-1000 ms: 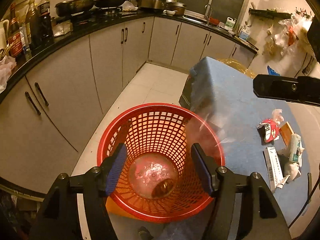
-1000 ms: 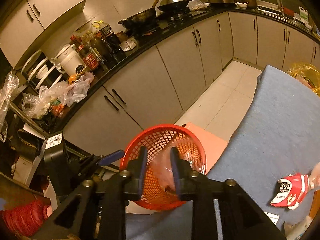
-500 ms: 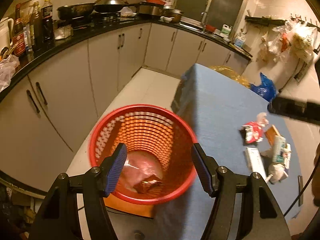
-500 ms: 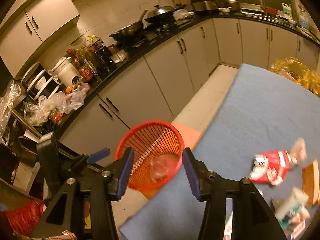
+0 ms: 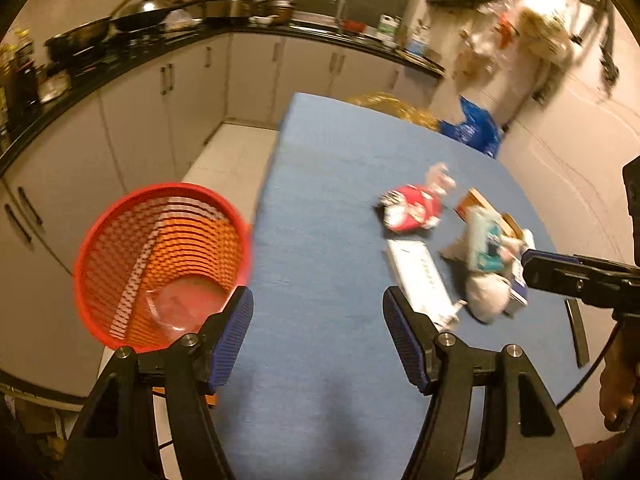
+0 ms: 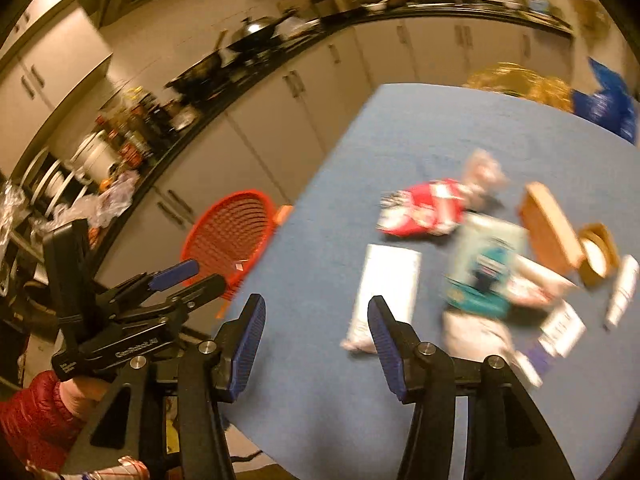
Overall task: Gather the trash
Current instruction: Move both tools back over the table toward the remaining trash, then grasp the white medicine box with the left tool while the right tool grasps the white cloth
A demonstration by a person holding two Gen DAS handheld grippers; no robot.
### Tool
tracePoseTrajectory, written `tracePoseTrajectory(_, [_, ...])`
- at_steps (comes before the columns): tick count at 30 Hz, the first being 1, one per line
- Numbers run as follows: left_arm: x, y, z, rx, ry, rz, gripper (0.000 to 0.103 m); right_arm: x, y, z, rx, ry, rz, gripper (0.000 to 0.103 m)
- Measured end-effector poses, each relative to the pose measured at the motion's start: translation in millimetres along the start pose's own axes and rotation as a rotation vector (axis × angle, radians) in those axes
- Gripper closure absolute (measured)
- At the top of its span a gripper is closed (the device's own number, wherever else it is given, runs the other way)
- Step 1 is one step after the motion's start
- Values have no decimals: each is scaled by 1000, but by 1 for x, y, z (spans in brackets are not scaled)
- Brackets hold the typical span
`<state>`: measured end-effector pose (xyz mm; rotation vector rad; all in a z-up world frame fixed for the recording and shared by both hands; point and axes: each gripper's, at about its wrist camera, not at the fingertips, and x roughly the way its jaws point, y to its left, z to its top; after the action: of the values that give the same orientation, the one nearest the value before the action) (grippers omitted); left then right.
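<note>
- Trash pile (image 5: 460, 248) is lying on the blue table (image 5: 320, 360), ahead-right of the spread, empty left gripper (image 5: 318, 336); the red basket (image 5: 160, 264) is sitting off the left edge.
- Right gripper (image 6: 316, 344), spread and empty, is probably nearer: the white packet (image 6: 386, 284) is running lengthwise just beyond its right finger.
</note>
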<state>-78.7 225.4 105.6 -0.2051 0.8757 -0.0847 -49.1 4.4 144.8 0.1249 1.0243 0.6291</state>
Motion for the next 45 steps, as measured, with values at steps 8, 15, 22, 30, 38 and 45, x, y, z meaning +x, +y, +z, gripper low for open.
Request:
tracePoseTrajectory(8, [23,-60,-2,81,63,-46,28,-37,-57,-31,111,-14,-74,46])
tracePoseTrajectory(15, [62,-94,-4,105,162,0,17,-65,-88,-46,156,-32,-119,45])
tracePoseTrajectory(22, [72,-129,-20,320,103,27,25,-86,-111,-54,178,-43,-155,44])
tracePoseTrajectory(30, [104,-137,-31,405,174,31,76,-91,-121,-53,166,-36,-153,44])
tracePoseTrajectory(38, [91,-118,-30,337,146,-2,98,-66,-113,-46,125,8,-112,44])
tracePoseTrajectory(45, [57,-97,-21,248,98,-42,98,-24,-87,-21,-38,39,-121,44])
